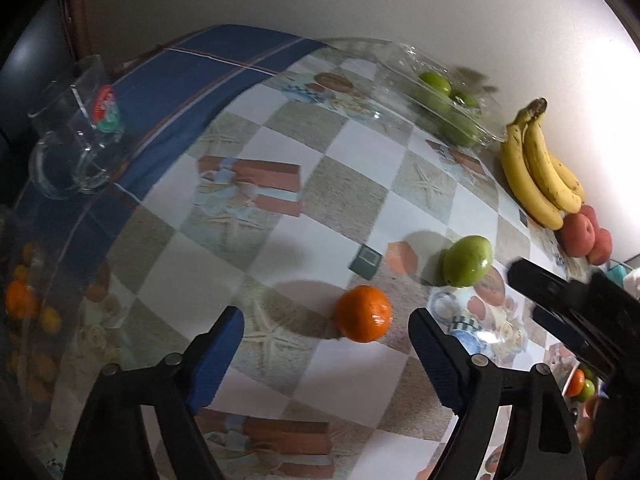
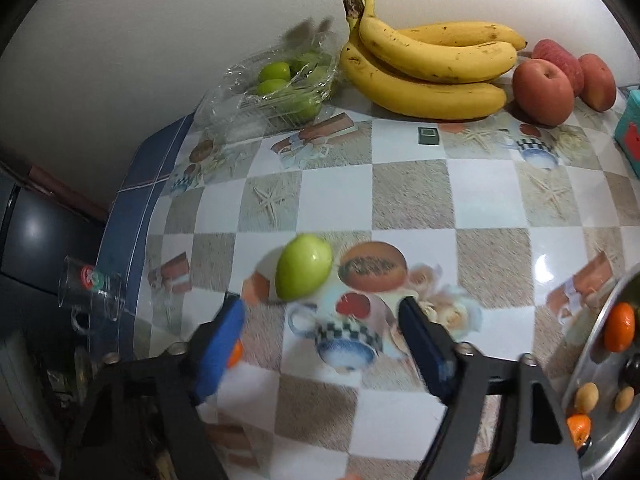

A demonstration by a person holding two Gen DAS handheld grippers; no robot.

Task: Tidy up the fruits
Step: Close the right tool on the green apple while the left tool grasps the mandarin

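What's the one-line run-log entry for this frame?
left gripper: open, orange ahead, untouched | right gripper: open, near green fruit, not gripping | bananas: by wall

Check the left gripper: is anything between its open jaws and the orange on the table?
Nothing visible. The orange sits on bare tablecloth just ahead of the left gripper, whose jaws are open and empty. The green fruit lies beyond, apart.
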